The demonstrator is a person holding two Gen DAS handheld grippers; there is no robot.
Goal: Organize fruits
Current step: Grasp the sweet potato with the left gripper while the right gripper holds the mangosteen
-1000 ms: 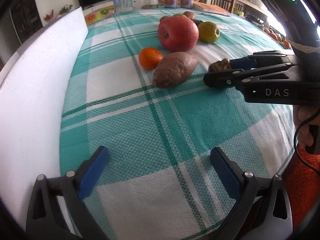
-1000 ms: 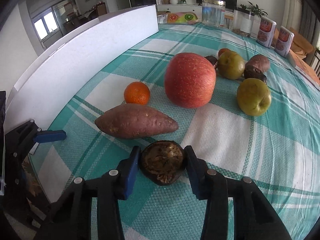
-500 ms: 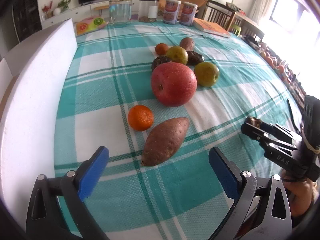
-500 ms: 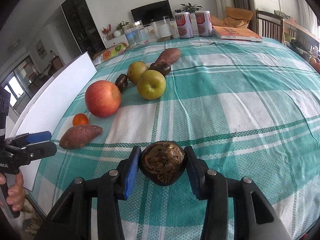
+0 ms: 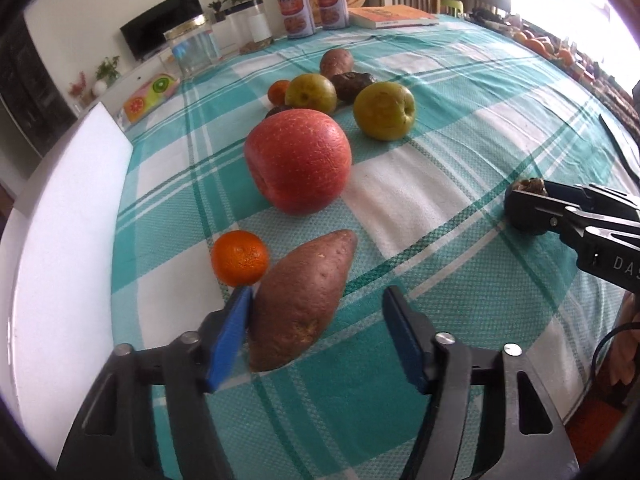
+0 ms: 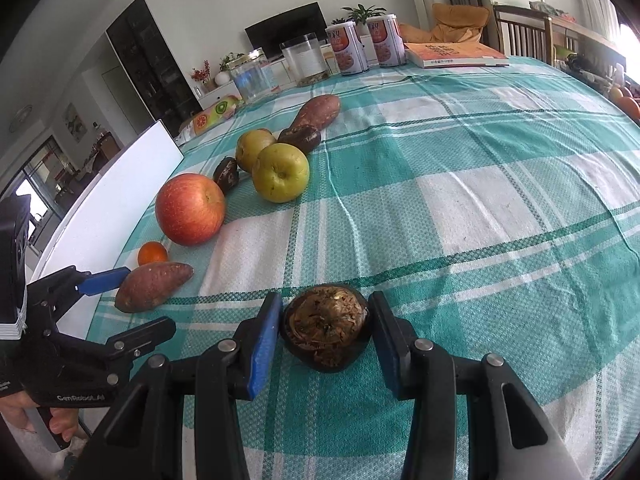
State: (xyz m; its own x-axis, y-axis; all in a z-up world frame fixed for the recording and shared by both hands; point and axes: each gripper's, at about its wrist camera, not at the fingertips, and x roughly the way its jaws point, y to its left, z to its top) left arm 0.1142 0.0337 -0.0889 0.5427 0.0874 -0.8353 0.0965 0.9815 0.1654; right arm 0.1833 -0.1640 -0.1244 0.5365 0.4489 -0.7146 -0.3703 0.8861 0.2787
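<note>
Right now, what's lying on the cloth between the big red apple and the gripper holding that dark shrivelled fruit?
Nothing: in the left wrist view, only bare checked tablecloth lies between the red apple and the right gripper.

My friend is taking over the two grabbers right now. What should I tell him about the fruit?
Left gripper: jaws have just been closing around the near sweet potato; one pad at its side, the other clear of it, no grip yet.
Right gripper: shut on the dark fruit, away from the rest.
Orange, red apple and a green apple lie loose on the tablecloth.
Left: grip the potato, place both.
</note>
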